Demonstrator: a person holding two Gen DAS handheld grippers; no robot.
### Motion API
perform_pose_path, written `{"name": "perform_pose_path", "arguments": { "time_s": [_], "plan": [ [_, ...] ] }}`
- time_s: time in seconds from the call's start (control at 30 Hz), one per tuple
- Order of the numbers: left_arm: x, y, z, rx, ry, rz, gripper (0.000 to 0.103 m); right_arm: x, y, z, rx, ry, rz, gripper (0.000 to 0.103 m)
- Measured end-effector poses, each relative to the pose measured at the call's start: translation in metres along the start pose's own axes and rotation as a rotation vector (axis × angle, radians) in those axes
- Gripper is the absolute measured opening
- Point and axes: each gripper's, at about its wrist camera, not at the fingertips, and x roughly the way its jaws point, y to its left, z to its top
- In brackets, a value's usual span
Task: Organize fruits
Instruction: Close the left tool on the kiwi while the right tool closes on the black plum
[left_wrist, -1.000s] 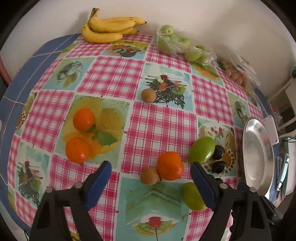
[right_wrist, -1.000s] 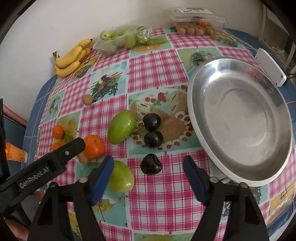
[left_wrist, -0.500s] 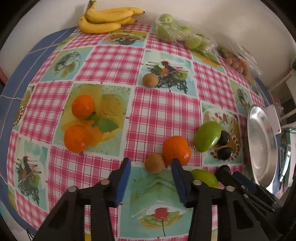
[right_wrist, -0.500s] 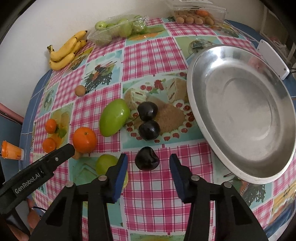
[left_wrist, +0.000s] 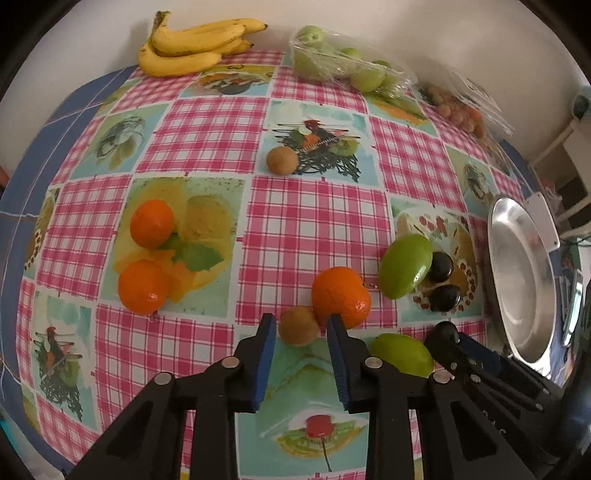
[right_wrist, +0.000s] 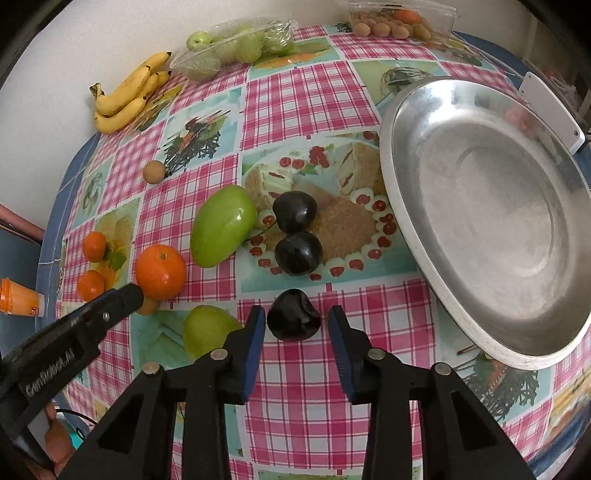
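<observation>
My left gripper (left_wrist: 300, 325) is open, its jaws on either side of a brown kiwi (left_wrist: 298, 325) that lies on the tablecloth against an orange (left_wrist: 340, 297). My right gripper (right_wrist: 296, 320) is open, its jaws on either side of a dark plum (right_wrist: 293, 319) without touching it. Two more dark plums (right_wrist: 294, 216) (right_wrist: 297, 253) lie beyond it, beside a green mango (right_wrist: 222, 225). A second green mango (right_wrist: 207, 329) lies left of the right gripper. The silver plate (right_wrist: 491, 218) is empty at the right.
Two small oranges (left_wrist: 151, 223) (left_wrist: 142, 286) lie at the left, a second kiwi (left_wrist: 282, 160) in the middle. Bananas (left_wrist: 192, 44), a bag of green apples (left_wrist: 340, 66) and a tub of small fruit (right_wrist: 399, 22) line the far edge by the wall.
Both grippers have narrowed from wide open and moved forward. The left one now straddles the kiwi, the right one straddles the near plum.
</observation>
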Motion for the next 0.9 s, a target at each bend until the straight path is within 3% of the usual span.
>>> {"name": "perform_pose_path", "arguments": {
  "time_s": [0.33,0.47,0.73,0.9],
  "plan": [
    [-0.006,0.028,0.001,-0.086,-0.015,0.084,0.031,-0.001,-0.003,0.0,0.013,0.002,0.012,0.035],
    [-0.011,0.039,0.0,-0.132,-0.021,0.065,0.031,-0.002,-0.003,0.0,0.018,0.001,0.013,0.035],
    [-0.001,0.022,-0.001,-0.065,0.022,0.028,0.031,-0.002,-0.002,0.0,0.013,0.003,0.011,0.035],
    [-0.001,0.012,-0.004,-0.014,0.022,0.053,0.029,-0.001,-0.001,0.0,0.009,0.004,0.011,0.035]
  ]
}}
